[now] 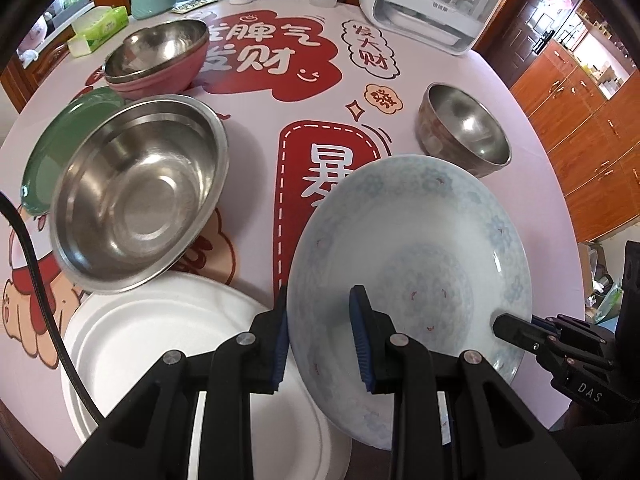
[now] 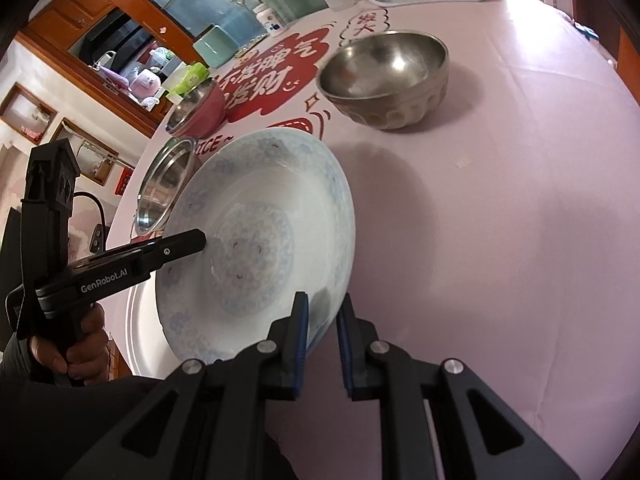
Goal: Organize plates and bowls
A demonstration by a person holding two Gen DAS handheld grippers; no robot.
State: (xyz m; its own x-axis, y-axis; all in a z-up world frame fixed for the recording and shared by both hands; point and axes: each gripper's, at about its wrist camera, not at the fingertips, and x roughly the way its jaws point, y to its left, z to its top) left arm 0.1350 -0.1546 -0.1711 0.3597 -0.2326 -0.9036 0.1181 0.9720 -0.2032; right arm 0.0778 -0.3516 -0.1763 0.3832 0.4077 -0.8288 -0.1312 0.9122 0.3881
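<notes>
- Left wrist view: the left claw (image 1: 320,336) pinches the near-left rim of the patterned plate (image 1: 412,248), one pad (image 1: 282,344) outside under the rim, the other inside on the face.
- The plate hangs tilted over the table (image 1: 500,92), its far edge near the small steel bowl (image 1: 466,128), its near-left edge above the white plate (image 1: 160,344).
- The right claw (image 1: 498,326) reaches in from the right, its tip on the plate's right rim.
- The big steel bowl (image 1: 140,192) sits just beyond the white plate, partly over the green plate (image 1: 60,140); the pink bowl (image 1: 160,60), with a steel bowl nested in it, stands further back.
- Likely step: carry the patterned plate to the white plate and stack it. To do it well, I would keep both grips level, clear the big bowl's rim, and lower the plate flat before letting go.
- Right wrist view: the right claw (image 2: 322,320) is nearly pressed together, nipping the thin near rim of the plate (image 2: 260,232).
- The left claw's tip (image 2: 198,238) lies on the plate's left side; a hand (image 2: 80,344) grips its handle.
- The small bowl (image 2: 384,80) stands apart, further up the table.
</notes>
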